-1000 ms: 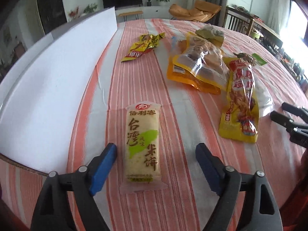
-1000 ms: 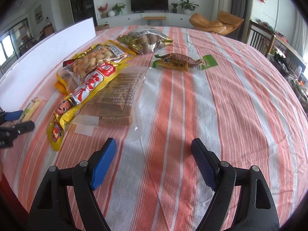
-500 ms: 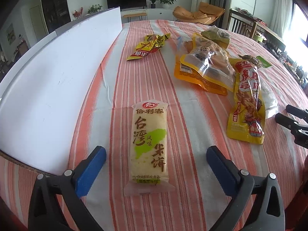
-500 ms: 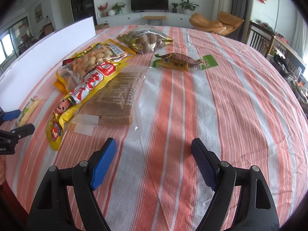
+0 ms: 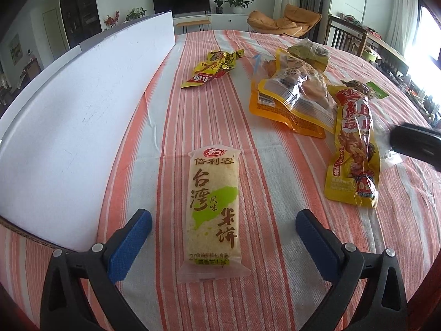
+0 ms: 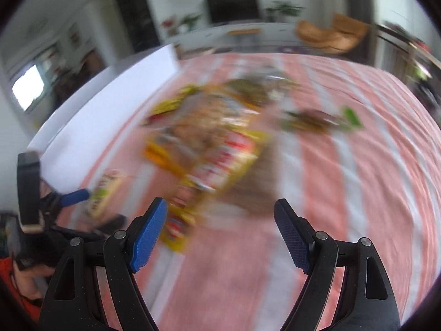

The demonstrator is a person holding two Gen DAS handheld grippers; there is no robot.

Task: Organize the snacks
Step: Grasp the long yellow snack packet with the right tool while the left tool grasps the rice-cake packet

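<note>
A pale rice-cracker pack with green print lies flat on the striped tablecloth. My left gripper is open wide around its near end, and neither blue pad touches it. The right wrist view is motion-blurred. My right gripper hangs above the cloth, its jaws closing slightly with nothing between them. Just beyond it lies a long yellow-and-red snack pack. That pack sits right of the rice crackers, and the right gripper shows as a dark blur beside it.
A white board stands along the table's left side. Farther back lie a small yellow packet, an orange-edged clear bag and a green-tagged packet. A clear bag of brown slices lies under the long pack. Chairs stand beyond the table.
My left jaws spread wider around the rice-cracker pack, which stayed put. My right gripper rose and swung left toward the snack pile, blurring its view, and its jaws narrowed a little.
</note>
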